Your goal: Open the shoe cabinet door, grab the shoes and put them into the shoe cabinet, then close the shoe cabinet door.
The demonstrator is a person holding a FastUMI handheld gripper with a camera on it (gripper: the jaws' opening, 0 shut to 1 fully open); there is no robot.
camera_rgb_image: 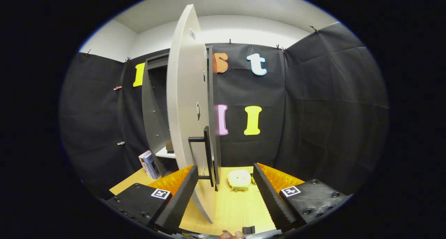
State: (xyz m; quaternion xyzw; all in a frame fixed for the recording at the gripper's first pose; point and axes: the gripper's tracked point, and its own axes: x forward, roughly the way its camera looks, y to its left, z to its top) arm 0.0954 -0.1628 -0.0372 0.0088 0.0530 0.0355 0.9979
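The dark shoe cabinet (153,110) stands on the wooden floor with its pale door (186,103) swung open, edge-on toward me. The door's black bar handle (208,155) lies just ahead of my left finger (181,197). My gripper (224,168) is open, and the door's lower corner reaches down between the fingers without either one pressing on it. A cream, fluffy shoe (239,179) with a green trim rests on the floor between and just beyond the fingertips, to the right of the door. Inside the cabinet, a white shelf (165,153) carries a small brown thing (169,146).
Two books (149,164) lean against the cabinet's left side. Black cloth walls close the booth on all sides. A small black block (248,229) lies on the wooden floor (240,207) close to me, beside a person's fingertips (231,235).
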